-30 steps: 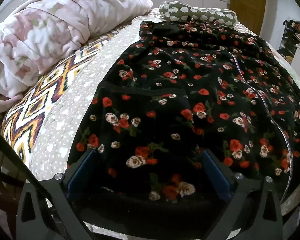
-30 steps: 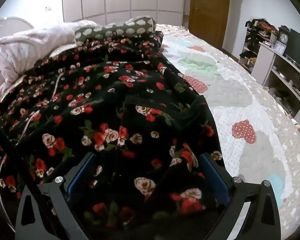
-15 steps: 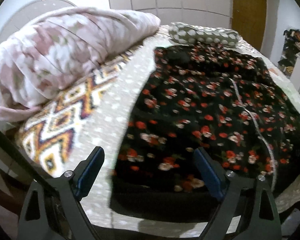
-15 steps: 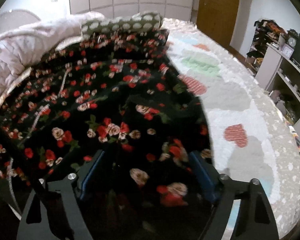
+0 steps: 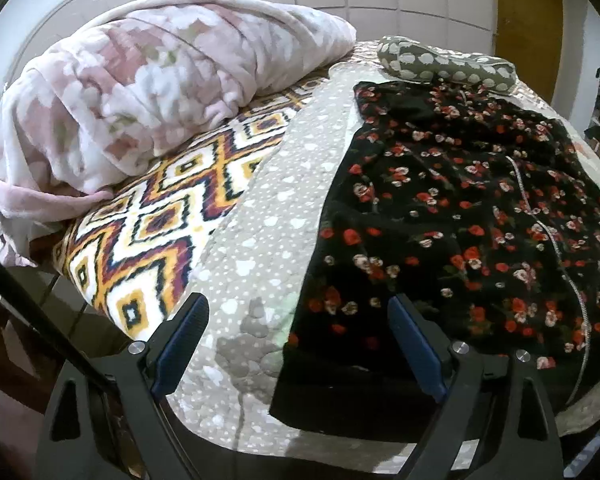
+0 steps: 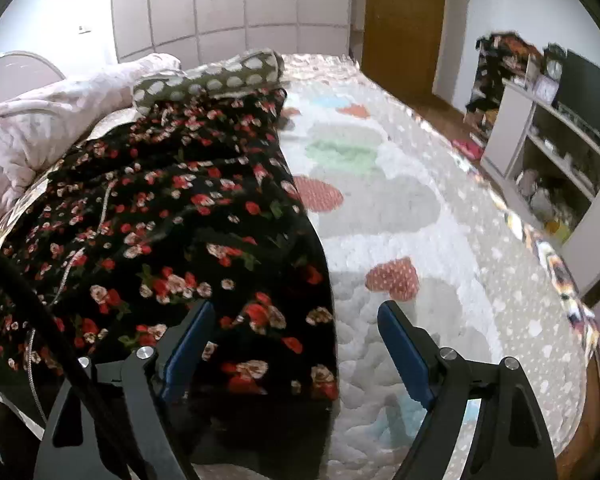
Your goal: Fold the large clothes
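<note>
A large black garment with red and white flowers and a zip point(image 5: 460, 216) lies spread on the bed; it also shows in the right wrist view point(image 6: 188, 224). My left gripper point(image 5: 298, 332) is open, raised over the garment's near left edge, holding nothing. My right gripper point(image 6: 296, 340) is open, raised over the garment's near right edge, holding nothing. The garment's near hem hangs at the bed's front edge.
A pink floral duvet point(image 5: 148, 84) is piled at the left on a zigzag blanket point(image 5: 152, 220). A dotted grey pillow point(image 5: 444, 64) lies beyond the garment. The quilted bedspread point(image 6: 412, 216) extends right. White shelves point(image 6: 556, 160) and a wooden door point(image 6: 404, 20) stand at the right.
Both grippers have drawn back and up from the garment. The left one shifted left and the right one shifted right, so each now frames a side edge of the garment.
</note>
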{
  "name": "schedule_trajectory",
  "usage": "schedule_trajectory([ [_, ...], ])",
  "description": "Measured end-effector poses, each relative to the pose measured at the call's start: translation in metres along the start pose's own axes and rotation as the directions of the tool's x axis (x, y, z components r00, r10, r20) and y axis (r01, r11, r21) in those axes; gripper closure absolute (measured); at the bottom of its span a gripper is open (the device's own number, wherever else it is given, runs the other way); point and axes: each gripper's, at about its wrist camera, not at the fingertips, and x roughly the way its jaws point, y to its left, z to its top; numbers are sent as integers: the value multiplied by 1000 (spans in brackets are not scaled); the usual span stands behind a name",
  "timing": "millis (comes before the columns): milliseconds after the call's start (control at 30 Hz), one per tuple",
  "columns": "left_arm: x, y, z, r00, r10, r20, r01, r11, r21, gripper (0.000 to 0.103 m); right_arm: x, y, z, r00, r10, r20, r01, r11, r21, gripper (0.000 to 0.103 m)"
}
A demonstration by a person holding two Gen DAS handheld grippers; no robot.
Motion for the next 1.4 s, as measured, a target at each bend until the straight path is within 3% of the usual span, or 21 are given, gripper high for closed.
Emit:
schedule_trajectory([
  [600, 4, 1, -3, 1000, 22, -11, -21, 999, 24, 12, 4, 12, -3, 1000, -5, -14, 4, 1000, -21, 16],
  [1400, 21, 19, -2, 983, -147, -111, 138, 987, -80, 12, 11, -37, -3, 998, 40, -45, -32, 986, 161, 16],
])
